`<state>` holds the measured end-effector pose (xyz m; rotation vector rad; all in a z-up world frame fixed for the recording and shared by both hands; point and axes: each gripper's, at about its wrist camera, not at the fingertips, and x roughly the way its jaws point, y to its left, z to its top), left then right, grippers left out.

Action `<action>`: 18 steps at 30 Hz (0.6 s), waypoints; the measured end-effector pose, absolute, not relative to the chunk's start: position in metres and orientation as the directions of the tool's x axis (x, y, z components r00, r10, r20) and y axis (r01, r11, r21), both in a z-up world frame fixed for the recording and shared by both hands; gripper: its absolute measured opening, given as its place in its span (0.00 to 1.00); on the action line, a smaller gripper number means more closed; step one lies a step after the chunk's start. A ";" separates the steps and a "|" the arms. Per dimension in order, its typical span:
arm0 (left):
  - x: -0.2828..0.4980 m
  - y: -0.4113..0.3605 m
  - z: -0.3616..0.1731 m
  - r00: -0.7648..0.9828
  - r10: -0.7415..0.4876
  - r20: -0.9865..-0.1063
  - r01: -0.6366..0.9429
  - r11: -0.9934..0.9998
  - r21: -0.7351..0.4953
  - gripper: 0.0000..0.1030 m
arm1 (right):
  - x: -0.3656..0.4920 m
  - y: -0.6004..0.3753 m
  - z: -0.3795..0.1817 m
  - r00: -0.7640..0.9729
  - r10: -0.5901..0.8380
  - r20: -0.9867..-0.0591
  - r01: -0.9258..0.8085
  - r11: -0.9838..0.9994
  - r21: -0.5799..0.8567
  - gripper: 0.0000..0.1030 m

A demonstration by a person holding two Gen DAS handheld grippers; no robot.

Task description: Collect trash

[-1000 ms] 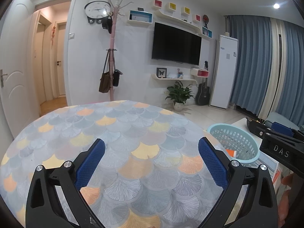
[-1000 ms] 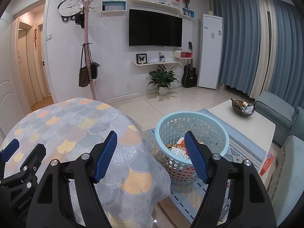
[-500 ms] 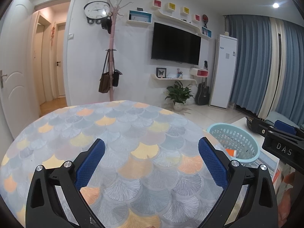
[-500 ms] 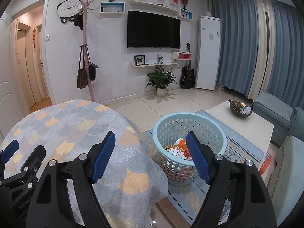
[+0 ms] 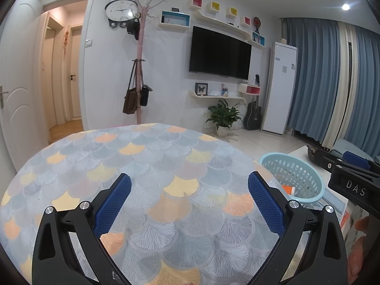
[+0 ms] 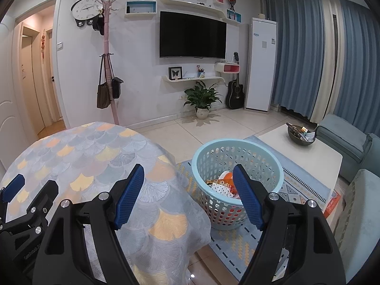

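A light blue plastic basket (image 6: 209, 156) stands on the floor rug right of the round table. It holds trash (image 6: 222, 186): orange, white and dotted wrappers. The basket also shows in the left wrist view (image 5: 280, 163) with an orange piece (image 5: 288, 190) inside. My right gripper (image 6: 188, 182) is open and empty, held above the table edge and the basket. My left gripper (image 5: 188, 185) is open and empty, above the table's patterned cloth (image 5: 154, 161). No loose trash shows on the cloth.
A white coffee table (image 6: 308, 156) with a dark bowl (image 6: 300, 135) stands right of the basket. A blue-grey sofa (image 6: 349, 140) lies at the far right. A coat rack (image 6: 109, 71), a potted plant (image 6: 201, 99) and a guitar (image 6: 235, 92) stand by the far wall.
The right gripper has drifted slightly to the right, so the basket sits a little further left in its view. The left gripper has barely moved. Both stay open.
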<state>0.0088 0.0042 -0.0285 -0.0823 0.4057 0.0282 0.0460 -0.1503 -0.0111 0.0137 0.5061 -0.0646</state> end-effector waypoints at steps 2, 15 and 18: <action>0.009 0.004 -0.029 0.918 0.011 -0.397 -0.044 0.996 -0.074 0.93 | 0.046 -0.150 -0.012 0.871 -0.058 -0.487 0.065 0.998 -0.002 0.71; 0.009 0.003 -0.029 0.919 0.012 -0.395 -0.044 0.996 -0.072 0.93 | 0.047 -0.151 -0.016 0.867 -0.052 -0.495 0.062 0.998 0.004 0.71; 0.009 0.004 -0.029 0.918 0.009 -0.396 -0.042 0.996 -0.074 0.93 | 0.047 -0.151 -0.016 0.868 -0.049 -0.494 0.061 0.998 0.008 0.72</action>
